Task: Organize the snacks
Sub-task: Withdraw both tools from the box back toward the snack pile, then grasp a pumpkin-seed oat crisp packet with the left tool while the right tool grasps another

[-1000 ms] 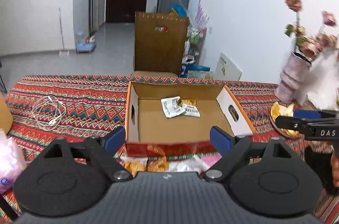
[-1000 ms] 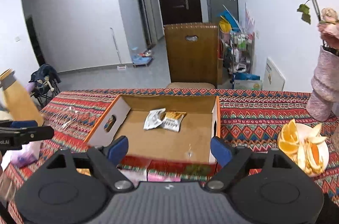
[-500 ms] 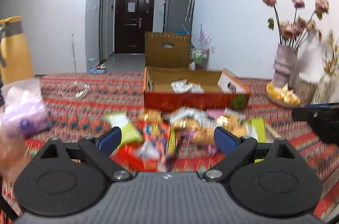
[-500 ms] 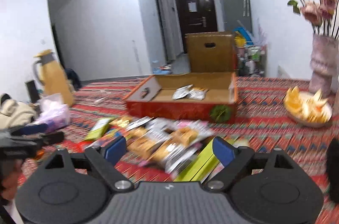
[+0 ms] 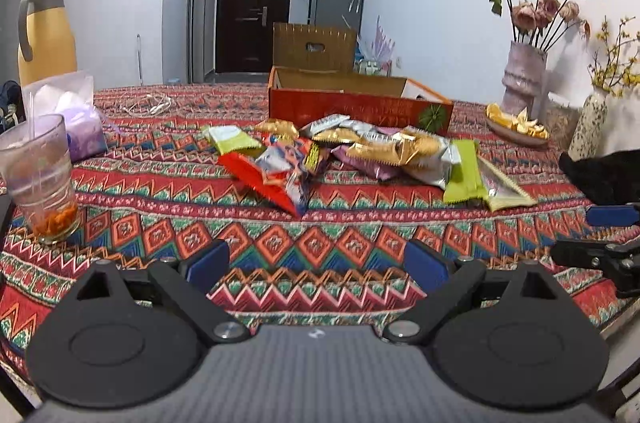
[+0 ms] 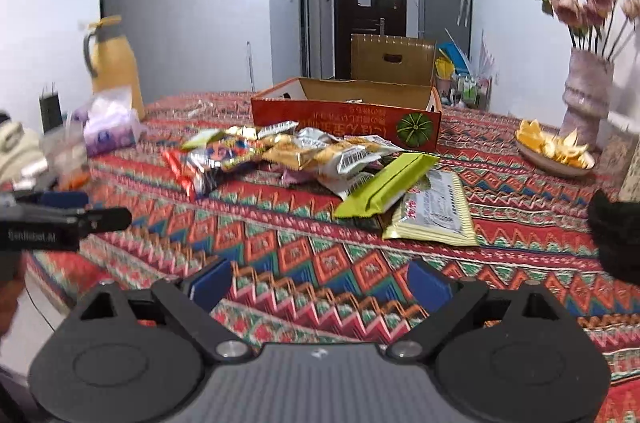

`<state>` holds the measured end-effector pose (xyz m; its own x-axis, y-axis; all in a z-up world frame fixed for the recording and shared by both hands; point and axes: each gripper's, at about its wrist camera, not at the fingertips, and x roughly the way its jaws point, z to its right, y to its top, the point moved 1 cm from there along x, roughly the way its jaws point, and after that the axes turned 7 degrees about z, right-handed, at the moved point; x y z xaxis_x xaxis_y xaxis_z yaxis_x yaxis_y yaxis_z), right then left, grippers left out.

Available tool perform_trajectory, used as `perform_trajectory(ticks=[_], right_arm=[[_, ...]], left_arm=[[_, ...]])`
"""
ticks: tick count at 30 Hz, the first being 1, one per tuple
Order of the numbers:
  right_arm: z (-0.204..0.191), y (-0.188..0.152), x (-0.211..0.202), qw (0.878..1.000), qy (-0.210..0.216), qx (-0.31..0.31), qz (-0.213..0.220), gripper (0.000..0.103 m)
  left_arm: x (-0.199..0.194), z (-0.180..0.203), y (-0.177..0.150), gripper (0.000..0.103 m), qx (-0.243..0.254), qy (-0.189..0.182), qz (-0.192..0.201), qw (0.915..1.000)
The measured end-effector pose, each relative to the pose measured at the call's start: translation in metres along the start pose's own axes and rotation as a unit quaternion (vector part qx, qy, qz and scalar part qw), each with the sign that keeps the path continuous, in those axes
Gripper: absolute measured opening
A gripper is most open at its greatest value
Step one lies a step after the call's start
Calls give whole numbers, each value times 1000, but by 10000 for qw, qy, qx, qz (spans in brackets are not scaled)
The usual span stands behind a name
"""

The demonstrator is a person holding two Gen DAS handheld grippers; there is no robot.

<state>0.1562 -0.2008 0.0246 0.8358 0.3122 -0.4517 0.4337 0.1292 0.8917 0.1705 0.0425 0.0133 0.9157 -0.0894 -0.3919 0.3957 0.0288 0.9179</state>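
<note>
Snacks [image 5: 352, 151] now ahead; both grippers pulled back from box [image 5: 360, 105] (fingers apart).

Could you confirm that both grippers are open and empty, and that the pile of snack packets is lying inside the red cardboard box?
Not quite. The left gripper and right gripper are indeed open and empty, but the pile of snack packets lies on the patterned tablecloth in front of the red cardboard box, not inside it. The left wrist view shows this clearly.
</note>
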Motion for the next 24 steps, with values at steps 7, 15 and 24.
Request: perform_trajectory(ticks=[7, 15, 24], right_arm=[[7, -3, 9, 9999, 20, 105, -74, 94], [17, 17, 46, 9997, 148, -197, -44, 93], [30, 68, 138, 9922, 291, -1215, 8, 87]], left_arm=[[14, 3, 9, 96, 74, -100, -13, 9999], [51, 12, 24, 96, 101, -341, -43, 9994], [129, 21, 59, 84, 358, -846, -89, 9957]])
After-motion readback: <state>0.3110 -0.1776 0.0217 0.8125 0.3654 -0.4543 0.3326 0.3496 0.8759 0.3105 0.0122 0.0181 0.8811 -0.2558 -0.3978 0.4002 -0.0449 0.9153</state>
